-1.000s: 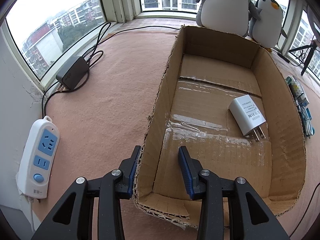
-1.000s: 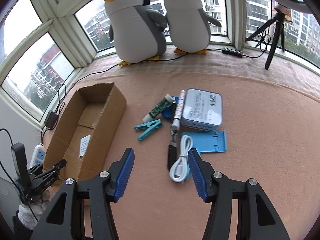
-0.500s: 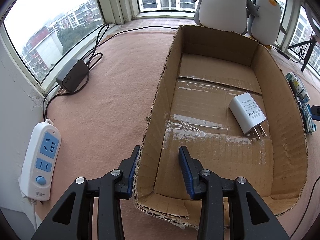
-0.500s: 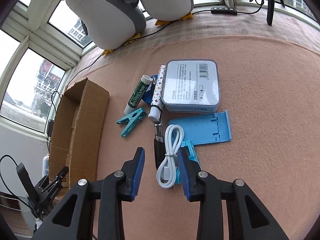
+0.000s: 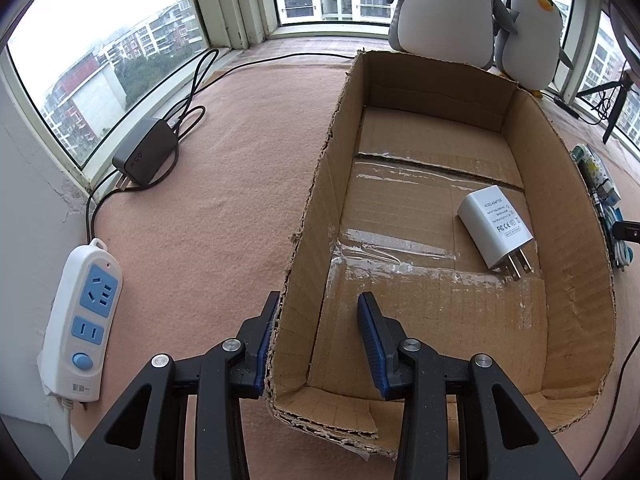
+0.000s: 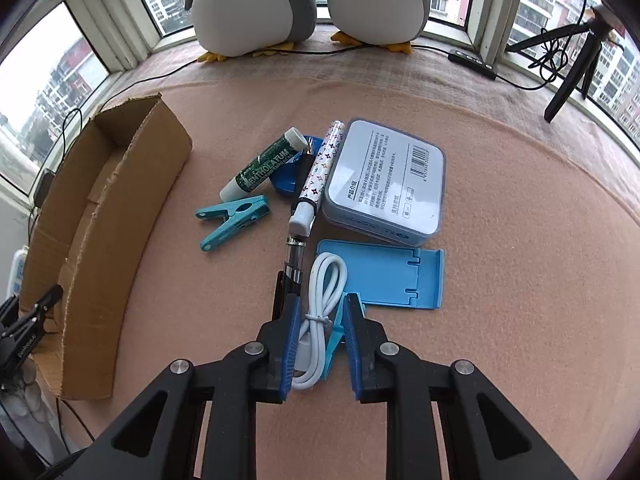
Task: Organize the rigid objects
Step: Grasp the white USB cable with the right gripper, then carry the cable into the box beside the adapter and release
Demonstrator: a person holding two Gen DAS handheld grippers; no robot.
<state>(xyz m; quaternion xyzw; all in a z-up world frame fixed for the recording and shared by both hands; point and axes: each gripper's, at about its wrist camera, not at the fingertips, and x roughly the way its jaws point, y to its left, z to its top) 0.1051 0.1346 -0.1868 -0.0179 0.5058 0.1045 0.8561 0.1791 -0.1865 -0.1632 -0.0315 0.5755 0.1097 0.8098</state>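
My left gripper [image 5: 320,316] is open and straddles the left wall of the cardboard box [image 5: 316,216]; it also shows at the box's near end in the right wrist view [image 6: 28,316]. A white charger [image 5: 496,230] lies inside the box. My right gripper [image 6: 320,316] is low over a coiled white cable [image 6: 320,312], its jaws closing around the cable and a small blue clip [image 6: 334,344] under it. Beyond lie a blue phone stand [image 6: 392,280], a black pen [image 6: 290,276], a patterned pen [image 6: 320,172], a lip balm [image 6: 266,164], a teal clip [image 6: 232,226] and a tin [image 6: 388,184].
A white power strip [image 5: 82,324] and a black adapter [image 5: 146,150] with its cord lie left of the box. Two plush penguins [image 6: 308,0] stand at the window. A tripod [image 6: 576,64] and a black remote [image 6: 474,62] are at the far right.
My right gripper has come down and forward onto the white cable, and its jaws have narrowed around it. My left gripper has stayed at the box wall.
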